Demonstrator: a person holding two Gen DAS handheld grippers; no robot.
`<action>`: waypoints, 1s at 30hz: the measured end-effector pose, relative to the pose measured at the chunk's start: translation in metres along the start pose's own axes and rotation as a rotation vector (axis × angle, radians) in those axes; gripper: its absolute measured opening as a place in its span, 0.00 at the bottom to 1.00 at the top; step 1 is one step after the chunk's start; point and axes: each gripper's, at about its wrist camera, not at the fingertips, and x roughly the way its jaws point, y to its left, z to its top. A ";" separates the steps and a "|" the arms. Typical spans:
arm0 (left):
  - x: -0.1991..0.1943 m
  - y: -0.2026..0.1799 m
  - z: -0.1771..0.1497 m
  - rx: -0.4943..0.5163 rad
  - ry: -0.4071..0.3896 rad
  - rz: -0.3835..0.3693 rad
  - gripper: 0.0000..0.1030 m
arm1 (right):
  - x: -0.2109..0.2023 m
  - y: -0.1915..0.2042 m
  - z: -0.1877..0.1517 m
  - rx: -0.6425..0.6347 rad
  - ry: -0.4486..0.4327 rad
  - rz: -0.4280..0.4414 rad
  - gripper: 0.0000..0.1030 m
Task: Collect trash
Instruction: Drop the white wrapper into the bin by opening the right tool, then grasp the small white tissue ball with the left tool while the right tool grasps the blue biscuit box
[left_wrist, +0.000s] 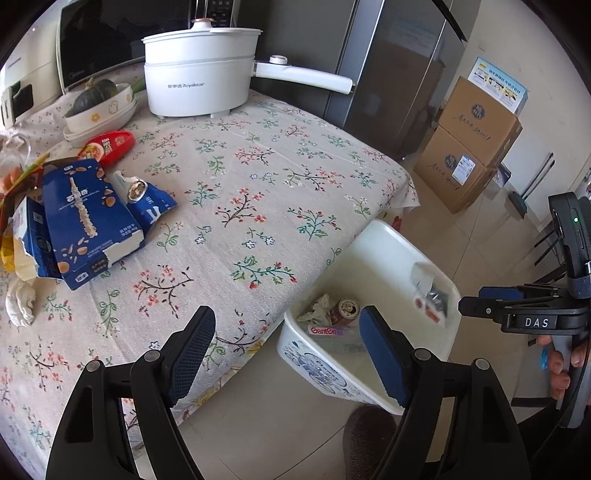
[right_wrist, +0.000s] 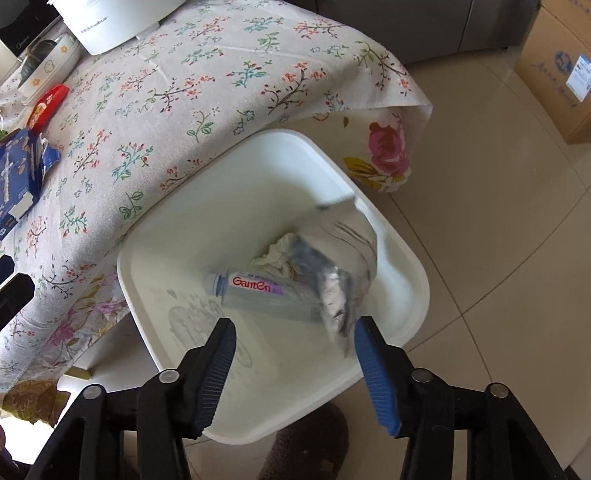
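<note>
A white bin (left_wrist: 384, 251) (right_wrist: 406, 266) stands on the floor by the table's edge. In it lie a Ganten bottle (right_wrist: 258, 291) (left_wrist: 327, 330), crumpled tissue (right_wrist: 275, 254) (left_wrist: 317, 312) and a can (left_wrist: 348, 308). A blurred silvery wrapper (right_wrist: 332, 284) (left_wrist: 430, 295) is in mid-air over the bin, just off my right gripper (right_wrist: 295, 328), which is open above the bin. My left gripper (left_wrist: 288, 325) is open and empty over the table's edge. On the table's left lie a torn blue snack box (left_wrist: 86, 221), a blue wrapper (left_wrist: 147, 201), a red packet (left_wrist: 110, 146) and a tissue (left_wrist: 20, 301).
A white electric pot (left_wrist: 199, 74), stacked bowls with a squash (left_wrist: 99, 107) and a microwave (left_wrist: 99, 37) stand at the back of the floral-clothed table (left_wrist: 258, 177). Cardboard boxes (left_wrist: 469, 147) and a fridge (left_wrist: 388, 62) stand beyond on the tiled floor.
</note>
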 end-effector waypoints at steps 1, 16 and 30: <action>-0.003 0.003 -0.001 0.004 -0.003 0.007 0.80 | -0.001 0.002 0.000 -0.006 -0.003 -0.001 0.60; -0.041 0.104 -0.020 -0.173 -0.009 0.125 0.80 | 0.001 0.051 0.020 -0.079 -0.038 -0.017 0.68; -0.063 0.201 -0.034 -0.328 -0.014 0.209 0.80 | 0.030 0.161 0.055 -0.223 -0.029 0.049 0.73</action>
